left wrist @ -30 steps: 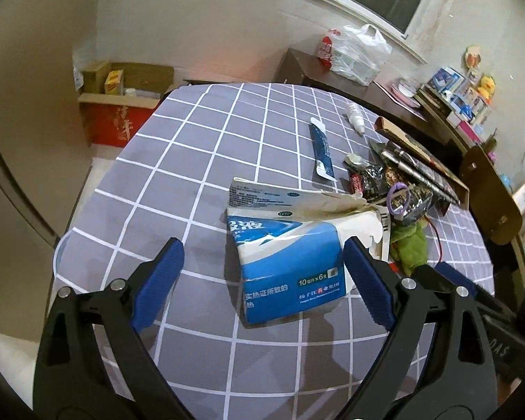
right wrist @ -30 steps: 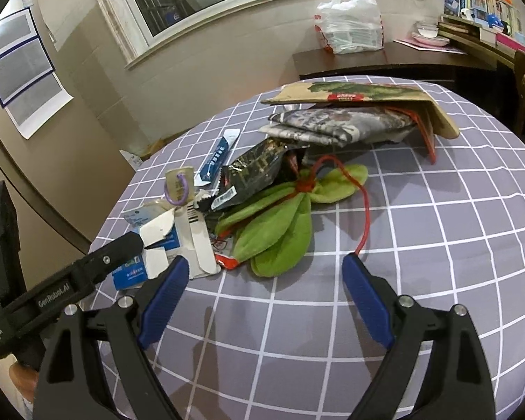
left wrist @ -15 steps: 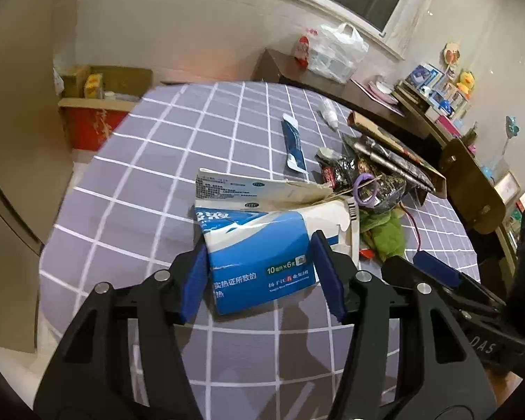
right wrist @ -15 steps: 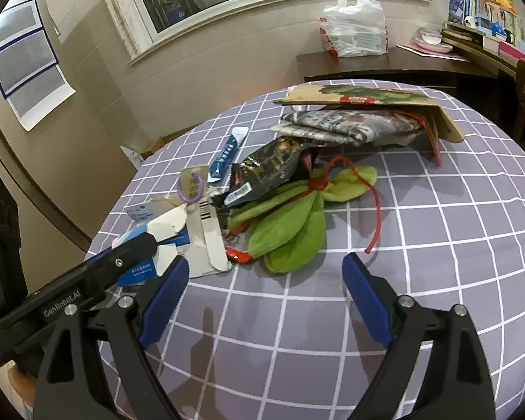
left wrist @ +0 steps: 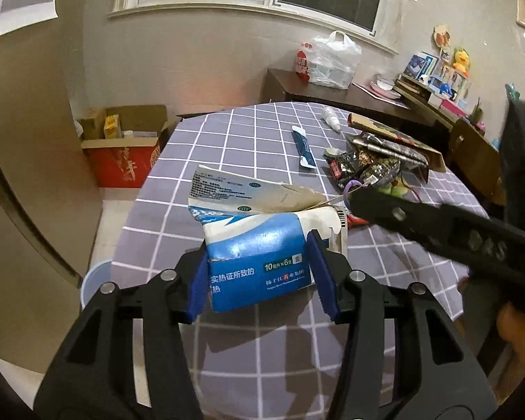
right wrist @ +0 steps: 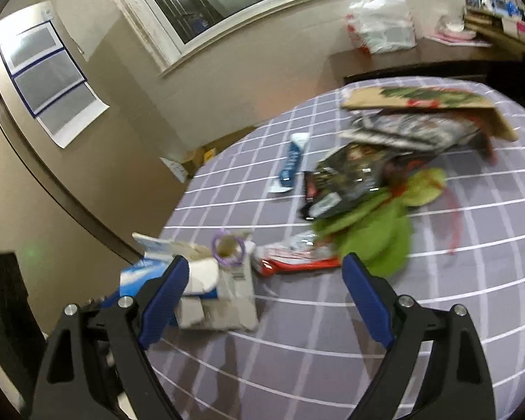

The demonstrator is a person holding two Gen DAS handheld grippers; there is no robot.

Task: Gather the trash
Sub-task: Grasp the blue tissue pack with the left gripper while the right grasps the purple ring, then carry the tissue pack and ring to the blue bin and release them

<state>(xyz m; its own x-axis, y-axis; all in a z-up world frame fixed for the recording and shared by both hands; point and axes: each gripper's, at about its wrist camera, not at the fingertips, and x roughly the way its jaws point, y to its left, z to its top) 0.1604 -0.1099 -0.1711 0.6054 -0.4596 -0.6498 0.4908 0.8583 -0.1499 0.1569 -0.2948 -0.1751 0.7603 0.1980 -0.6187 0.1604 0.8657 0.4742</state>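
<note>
My left gripper (left wrist: 259, 276) is shut on a crushed blue and white medicine box (left wrist: 259, 248) and holds it at the near edge of the grey checked table (left wrist: 248, 133). The box also shows in the right wrist view (right wrist: 196, 276), torn open, with a purple ring (right wrist: 227, 250) on it. My right gripper (right wrist: 262, 294) is open and empty above the table, with the box at its left finger. A red and white wrapper (right wrist: 294, 260), a green leaf-shaped thing (right wrist: 374, 234), a dark foil bag (right wrist: 346, 178) and a blue tube (right wrist: 290, 164) lie beyond it.
A flat cardboard box (right wrist: 423, 101) over printed paper lies at the far side. A pale blue bin (left wrist: 94, 280) stands on the floor left of the table, a red carton (left wrist: 122, 157) further back. A dark sideboard holds a white plastic bag (left wrist: 329, 61).
My left gripper closed on the medicine box and lifted it slightly off the table. My right gripper swung left towards the box; its view is blurred by motion.
</note>
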